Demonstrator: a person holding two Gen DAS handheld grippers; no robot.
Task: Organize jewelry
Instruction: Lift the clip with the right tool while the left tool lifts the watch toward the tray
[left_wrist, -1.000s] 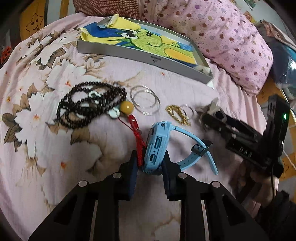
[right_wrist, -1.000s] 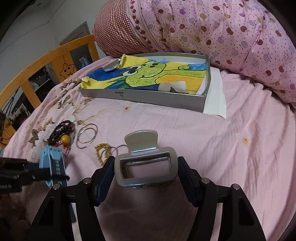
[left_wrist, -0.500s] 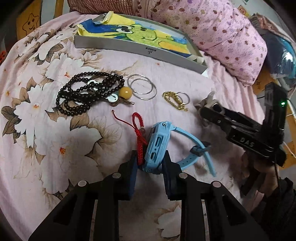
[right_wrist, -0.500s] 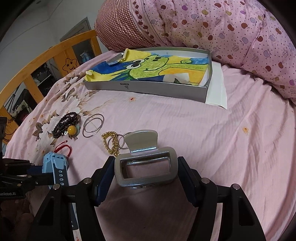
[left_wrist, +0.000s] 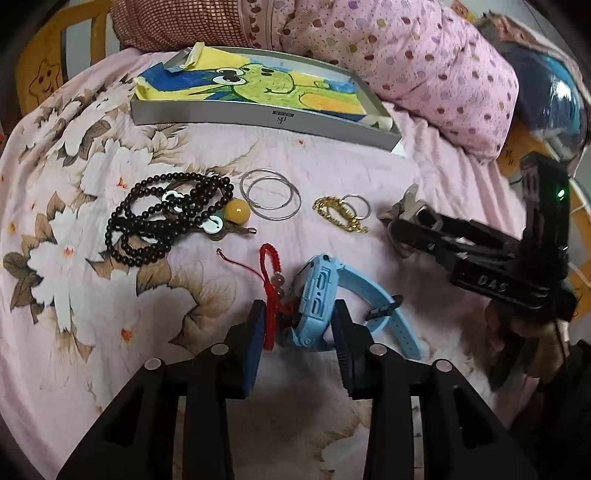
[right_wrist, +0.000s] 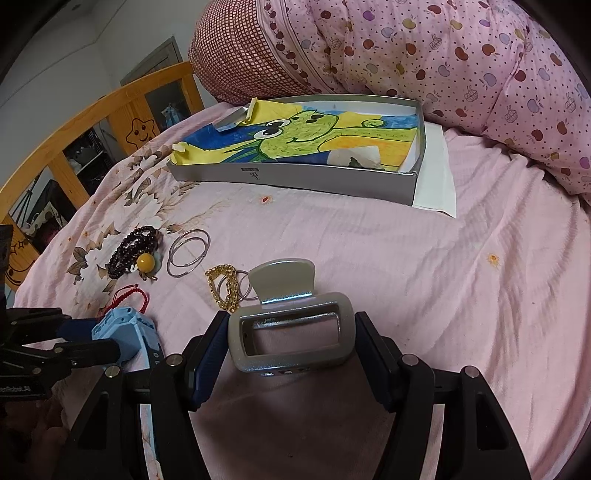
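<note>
Nearest, the left claw (left_wrist: 298, 325) pinches a chunky blue plastic watch (left_wrist: 317, 291) with a red braided cord (left_wrist: 271, 273) caught alongside; the right claw (right_wrist: 291, 339) clamps a matte silver hair clip (right_wrist: 290, 325). Both look picked and ready for carrying. Beyond on the floral bedsheet (left_wrist: 66, 288) lie a gold chain (left_wrist: 338, 214), thin wire hoops (left_wrist: 271, 199) and dark glossy beads (left_wrist: 162, 218). Farthest, the shallow grey box (left_wrist: 258, 116), likely their destination.

Home bedroom: bed (right_wrist: 480, 258), pillow (right_wrist: 461, 55).
</note>
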